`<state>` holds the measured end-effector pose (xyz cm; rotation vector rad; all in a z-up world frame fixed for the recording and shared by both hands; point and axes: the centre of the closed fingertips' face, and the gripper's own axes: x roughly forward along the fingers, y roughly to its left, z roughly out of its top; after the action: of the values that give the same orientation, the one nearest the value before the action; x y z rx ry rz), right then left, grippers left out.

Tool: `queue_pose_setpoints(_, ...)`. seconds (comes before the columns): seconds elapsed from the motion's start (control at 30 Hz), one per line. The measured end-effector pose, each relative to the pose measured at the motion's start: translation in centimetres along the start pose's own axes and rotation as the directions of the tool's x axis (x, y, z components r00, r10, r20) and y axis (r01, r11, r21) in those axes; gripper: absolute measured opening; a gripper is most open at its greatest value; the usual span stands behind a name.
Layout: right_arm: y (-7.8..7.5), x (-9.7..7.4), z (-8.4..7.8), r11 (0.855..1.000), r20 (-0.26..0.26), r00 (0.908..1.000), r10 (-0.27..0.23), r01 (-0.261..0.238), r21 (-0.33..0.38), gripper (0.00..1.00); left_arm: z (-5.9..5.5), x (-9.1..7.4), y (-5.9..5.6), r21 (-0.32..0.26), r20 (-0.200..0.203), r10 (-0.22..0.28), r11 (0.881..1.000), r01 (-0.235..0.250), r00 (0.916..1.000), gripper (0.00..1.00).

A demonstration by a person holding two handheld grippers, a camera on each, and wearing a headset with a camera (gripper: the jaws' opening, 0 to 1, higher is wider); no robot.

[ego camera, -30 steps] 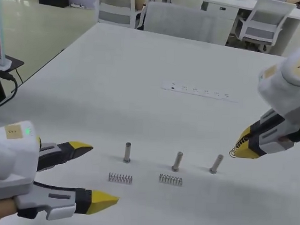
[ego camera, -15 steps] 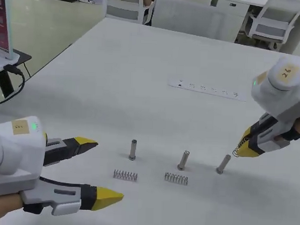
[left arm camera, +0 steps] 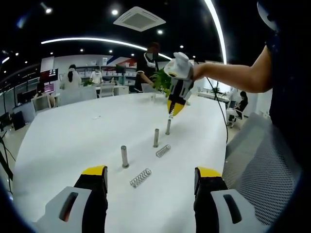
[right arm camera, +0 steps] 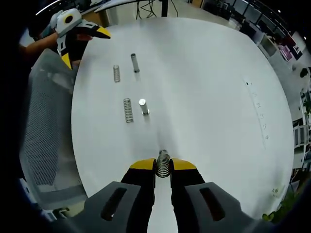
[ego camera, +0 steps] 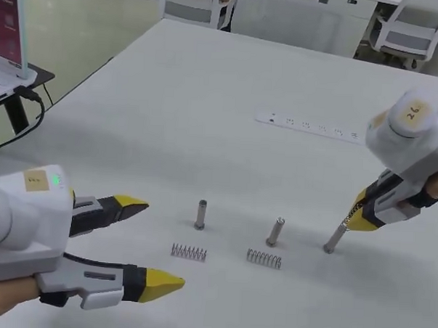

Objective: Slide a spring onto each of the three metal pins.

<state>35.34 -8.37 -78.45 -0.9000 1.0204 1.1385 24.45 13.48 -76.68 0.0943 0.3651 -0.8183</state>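
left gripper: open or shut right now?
Open. The left gripper has its two yellow-tipped jaws wide apart with nothing held between them; the head view and the left gripper view agree.

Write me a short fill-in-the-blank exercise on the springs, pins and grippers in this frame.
The right gripper is shut on a ____. ____ loose springs lie flat on the table. ____ metal pins stand on the table behind them. The left gripper has its jaws ____ and holds nothing.
Missing words: spring; two; three; open.
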Motion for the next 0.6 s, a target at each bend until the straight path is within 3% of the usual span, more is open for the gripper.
queue_pose_setpoints(0.6, -0.3, 1.6, -0.7, 1.0, -0.023, 0.9994, 0.027, -0.027, 0.01, 0.09, -0.1, 0.4, 0.1, -0.002, -0.009, -0.005, 1.0, 0.005, 0.9999, 0.67)
